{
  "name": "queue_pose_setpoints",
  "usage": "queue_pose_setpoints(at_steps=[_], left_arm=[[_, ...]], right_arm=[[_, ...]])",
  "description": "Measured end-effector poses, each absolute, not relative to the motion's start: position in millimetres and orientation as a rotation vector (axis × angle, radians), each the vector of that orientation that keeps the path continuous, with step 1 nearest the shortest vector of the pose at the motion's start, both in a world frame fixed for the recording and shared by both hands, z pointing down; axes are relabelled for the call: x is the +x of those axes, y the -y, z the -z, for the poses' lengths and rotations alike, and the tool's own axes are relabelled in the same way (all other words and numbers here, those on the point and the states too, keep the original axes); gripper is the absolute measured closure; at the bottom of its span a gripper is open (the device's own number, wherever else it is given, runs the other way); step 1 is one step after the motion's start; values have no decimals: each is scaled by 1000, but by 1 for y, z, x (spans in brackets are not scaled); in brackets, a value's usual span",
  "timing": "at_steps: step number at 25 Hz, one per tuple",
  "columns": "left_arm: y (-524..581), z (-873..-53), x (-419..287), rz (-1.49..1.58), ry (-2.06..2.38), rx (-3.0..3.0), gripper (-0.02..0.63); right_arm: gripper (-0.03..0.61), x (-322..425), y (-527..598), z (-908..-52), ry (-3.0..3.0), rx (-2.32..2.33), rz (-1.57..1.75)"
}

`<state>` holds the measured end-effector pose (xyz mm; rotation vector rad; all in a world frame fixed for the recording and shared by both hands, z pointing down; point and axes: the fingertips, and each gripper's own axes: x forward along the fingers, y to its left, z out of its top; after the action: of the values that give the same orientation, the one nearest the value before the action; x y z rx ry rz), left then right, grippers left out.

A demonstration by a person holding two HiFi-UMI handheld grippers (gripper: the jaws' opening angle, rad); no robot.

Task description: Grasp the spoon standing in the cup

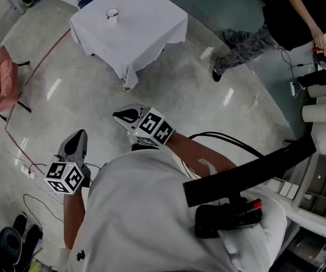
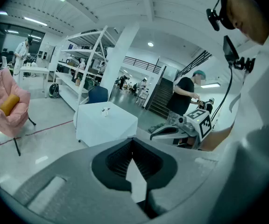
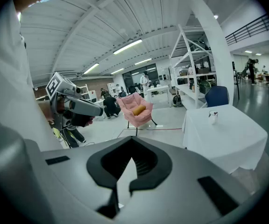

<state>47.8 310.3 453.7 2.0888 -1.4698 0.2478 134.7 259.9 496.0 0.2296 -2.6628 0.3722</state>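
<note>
Grey left gripper (image 1: 78, 136) and right gripper (image 1: 121, 115) hang low at the person's waist, both pinched together on nothing, well apart from the cup (image 1: 112, 15) on the table (image 1: 149, 30).

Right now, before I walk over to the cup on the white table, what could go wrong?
Both the left tool and right tool are shut; arriving like that, they could knock the small cup over rather than grasp. A red cord trails across the floor to your left, a possible trip hazard. The tablecloth hangs low, so brushing it might shift the cup.
</note>
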Motion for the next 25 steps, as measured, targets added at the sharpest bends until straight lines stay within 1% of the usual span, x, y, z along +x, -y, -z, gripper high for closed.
queue_pose_setpoints(at_steps=[5, 7, 11, 16, 17, 19, 21, 25], left_arm=[[-247, -455, 57, -218, 1441, 2099, 601], [-231, -455, 50, -227, 1414, 2118, 601], [-193, -469, 5, -216, 1386, 2108, 601], [-121, -471, -44, -181, 1315, 2157, 601], [-106, -468, -51, -178, 1292, 2177, 601], [-76, -461, -70, -185, 1242, 2217, 601], [-48, -451, -91, -198, 1195, 2257, 601], [1, -444, -126, -220, 1107, 2327, 601]], right_arm=[[572, 147, -208, -514, 2618, 254, -371], [572, 142, -192, -524, 2598, 280, -386], [572, 110, -151, -541, 2573, 332, -431], [571, 74, -87, -541, 2540, 462, -400], [566, 68, -75, -538, 2534, 491, -388], [528, 52, -49, -532, 2516, 561, -355], [508, 35, -24, -526, 2505, 624, -333], [494, 14, 29, -531, 2456, 751, -306]])
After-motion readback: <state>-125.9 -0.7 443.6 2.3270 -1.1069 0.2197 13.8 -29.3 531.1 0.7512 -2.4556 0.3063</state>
